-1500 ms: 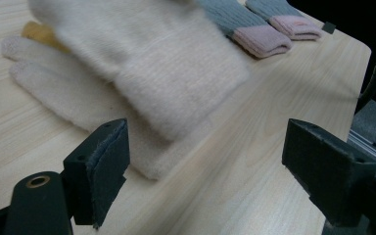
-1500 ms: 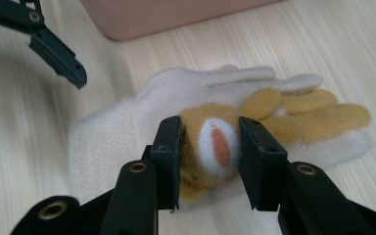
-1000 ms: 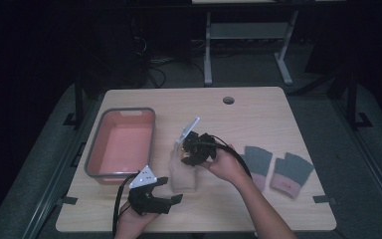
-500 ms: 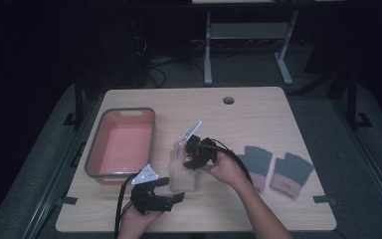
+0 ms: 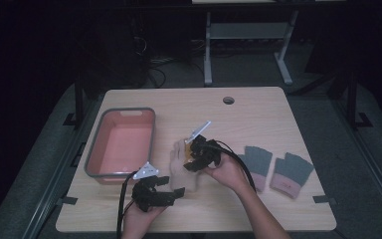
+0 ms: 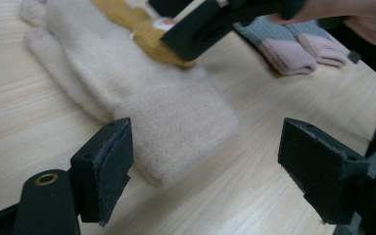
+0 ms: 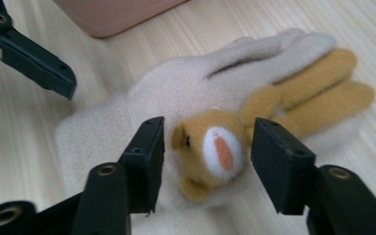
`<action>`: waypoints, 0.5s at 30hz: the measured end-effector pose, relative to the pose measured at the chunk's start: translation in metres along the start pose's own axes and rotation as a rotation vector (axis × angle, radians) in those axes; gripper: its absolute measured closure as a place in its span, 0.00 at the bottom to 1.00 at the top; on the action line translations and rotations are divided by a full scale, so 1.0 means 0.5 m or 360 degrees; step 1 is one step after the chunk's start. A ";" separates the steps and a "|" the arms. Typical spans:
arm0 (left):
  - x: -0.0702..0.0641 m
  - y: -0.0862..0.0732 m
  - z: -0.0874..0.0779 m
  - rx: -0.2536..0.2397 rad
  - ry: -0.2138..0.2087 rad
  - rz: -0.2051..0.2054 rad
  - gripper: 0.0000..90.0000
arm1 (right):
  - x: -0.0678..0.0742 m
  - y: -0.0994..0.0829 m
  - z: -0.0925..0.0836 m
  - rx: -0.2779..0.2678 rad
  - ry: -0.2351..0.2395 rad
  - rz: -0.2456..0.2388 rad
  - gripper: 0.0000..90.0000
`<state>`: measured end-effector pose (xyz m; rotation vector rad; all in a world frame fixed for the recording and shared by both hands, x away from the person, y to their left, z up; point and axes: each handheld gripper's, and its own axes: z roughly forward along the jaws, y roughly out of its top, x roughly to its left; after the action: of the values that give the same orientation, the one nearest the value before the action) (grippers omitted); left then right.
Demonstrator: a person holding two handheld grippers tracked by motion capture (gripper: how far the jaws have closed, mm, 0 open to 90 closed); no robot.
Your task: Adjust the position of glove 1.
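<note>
A cream glove lies flat on the table, with a tan animal face and long tan ears sewn on it. My right gripper hangs over the glove, open. Its jaws have just been opening and stand on either side of the animal face with a gap on both sides. My left gripper rests near the table's front edge, open. Its jaws have just been closing a little, and the glove's cuff lies just ahead between them, untouched.
A pink tub with a grey rim stands left of the glove. Two grey gloves with pink cuffs lie to the right. The wooden table has a cable hole at the back.
The right hand has shifted slightly over the cream glove, which now lies flatter. The left gripper has kept its place.
</note>
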<state>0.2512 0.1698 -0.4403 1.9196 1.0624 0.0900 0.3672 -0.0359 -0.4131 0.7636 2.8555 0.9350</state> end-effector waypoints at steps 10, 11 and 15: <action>0.003 0.004 0.014 -0.0031 0.0153 -0.0060 0.27 | 0.001 -0.021 -0.039 -0.0061 -0.0031 0.0156 0.45; 0.006 0.007 0.023 -0.0014 0.0152 -0.0101 0.27 | 0.002 -0.027 -0.042 -0.0058 -0.0052 0.0143 0.45; 0.014 0.009 0.039 0.0034 0.0151 -0.0154 0.27 | 0.005 -0.038 -0.052 -0.0077 -0.0091 0.0167 0.44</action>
<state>0.2671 0.1607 -0.4505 1.8954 1.2224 0.1163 0.3518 -0.0624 -0.4024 0.9275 2.7570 0.9739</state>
